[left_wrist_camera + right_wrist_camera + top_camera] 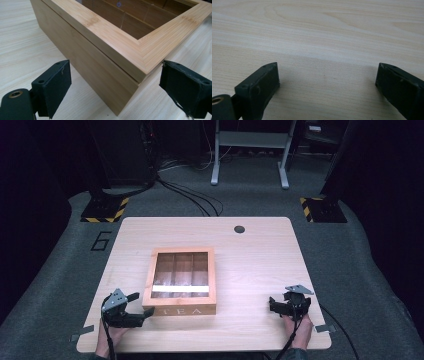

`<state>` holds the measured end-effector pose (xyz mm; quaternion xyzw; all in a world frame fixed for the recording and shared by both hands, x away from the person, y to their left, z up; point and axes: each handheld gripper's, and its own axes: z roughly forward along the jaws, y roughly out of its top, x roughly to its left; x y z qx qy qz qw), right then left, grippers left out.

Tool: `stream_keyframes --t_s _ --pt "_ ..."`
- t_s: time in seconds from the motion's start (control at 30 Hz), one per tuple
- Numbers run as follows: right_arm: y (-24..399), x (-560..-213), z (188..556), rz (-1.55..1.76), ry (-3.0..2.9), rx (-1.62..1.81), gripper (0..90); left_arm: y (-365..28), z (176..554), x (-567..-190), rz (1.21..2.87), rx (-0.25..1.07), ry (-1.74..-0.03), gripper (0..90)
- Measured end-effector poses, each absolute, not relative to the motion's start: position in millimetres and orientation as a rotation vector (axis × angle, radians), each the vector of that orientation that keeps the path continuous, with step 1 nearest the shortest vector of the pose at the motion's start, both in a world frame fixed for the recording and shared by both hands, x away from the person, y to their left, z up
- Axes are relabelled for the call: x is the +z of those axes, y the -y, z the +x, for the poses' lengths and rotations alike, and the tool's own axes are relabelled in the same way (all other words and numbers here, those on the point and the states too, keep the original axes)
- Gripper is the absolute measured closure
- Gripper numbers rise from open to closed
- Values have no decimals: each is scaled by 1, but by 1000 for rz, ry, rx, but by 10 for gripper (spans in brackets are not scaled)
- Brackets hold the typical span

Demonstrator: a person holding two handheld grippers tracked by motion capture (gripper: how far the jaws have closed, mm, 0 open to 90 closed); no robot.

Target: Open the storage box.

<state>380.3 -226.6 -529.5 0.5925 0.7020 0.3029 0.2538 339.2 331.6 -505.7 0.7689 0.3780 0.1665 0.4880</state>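
a: nearest us, the left tool (113, 82) has its jaws spread to either side of the tea box (110, 50) corner, pads not touching the wood. no grip yet.

b: we judge the box stiff, smooth bamboo, fairly heavy, with a fragile clear pane in the lid (181, 268). we'd pinch the lid's front rim just ahead of the tool.

a: the right tool (327, 82) rests released on bare bench (324, 32), well away from the box.
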Motion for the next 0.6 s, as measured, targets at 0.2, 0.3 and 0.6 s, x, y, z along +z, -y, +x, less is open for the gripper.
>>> stream_keyframes --t_s 0.2,0.3,0.6 --pt "227 -529 380 1609 -1908 823 45 -328 338 -505 1879 383 -864 190" --pt "227 -529 380 1610 -1907 823 45 -327 338 -505 1872 378 -853 231" --pt "227 -529 380 1610 -1907 823 46 -329 335 -503 1883 392 -839 285"
